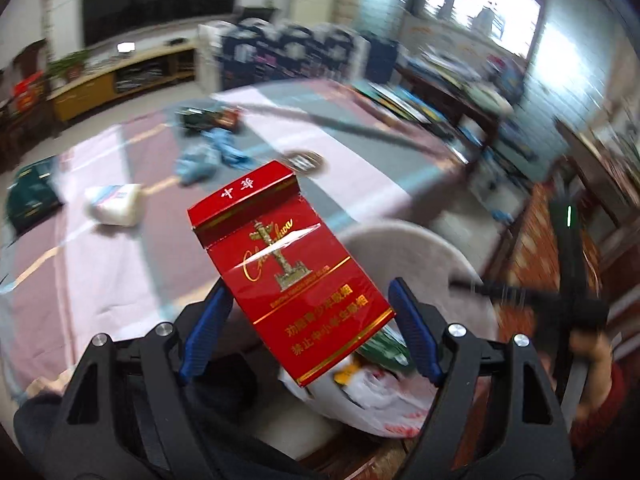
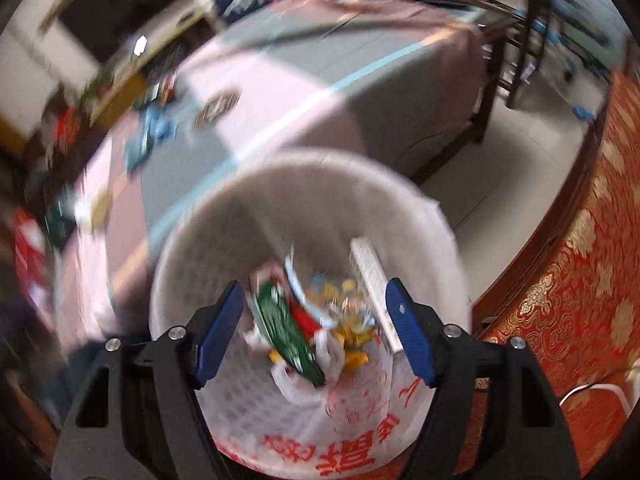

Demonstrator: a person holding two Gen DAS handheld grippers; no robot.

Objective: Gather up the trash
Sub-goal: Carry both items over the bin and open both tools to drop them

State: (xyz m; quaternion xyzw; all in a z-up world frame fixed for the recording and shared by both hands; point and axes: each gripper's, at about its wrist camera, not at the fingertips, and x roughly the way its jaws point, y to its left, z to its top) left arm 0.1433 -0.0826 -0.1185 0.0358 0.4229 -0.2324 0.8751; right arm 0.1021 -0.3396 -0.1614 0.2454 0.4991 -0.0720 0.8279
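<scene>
On the striped table (image 1: 100, 280) at the far left lay a dark green packet (image 1: 32, 196). Right of it was a white tissue pack (image 1: 114, 206), and farther back a heap of crumpled blue scraps (image 1: 200, 164), all of it uncollected.

My left gripper (image 1: 308, 284) was clenched on the red cigarette pack (image 1: 288, 264). Each blue pad pressed one side of the pack, which was tilted with its flip lid pointing away from me. It hung above the near edge of the table, just left of the white bin (image 1: 404, 236).

My right gripper (image 2: 315, 286) was released, jaws spread wide with nothing gripped, and pointed down into that bin (image 2: 280, 176). The bin was lined with a white bag printed in red (image 2: 352, 440). Inside it, from the left, were a green packet (image 2: 288, 332) on its edge, some crumpled white and red wrapping, yellow scraps (image 2: 352, 336) and a long white strip (image 2: 370, 280) leaning on the right wall. Blur hid the finer detail.
</scene>
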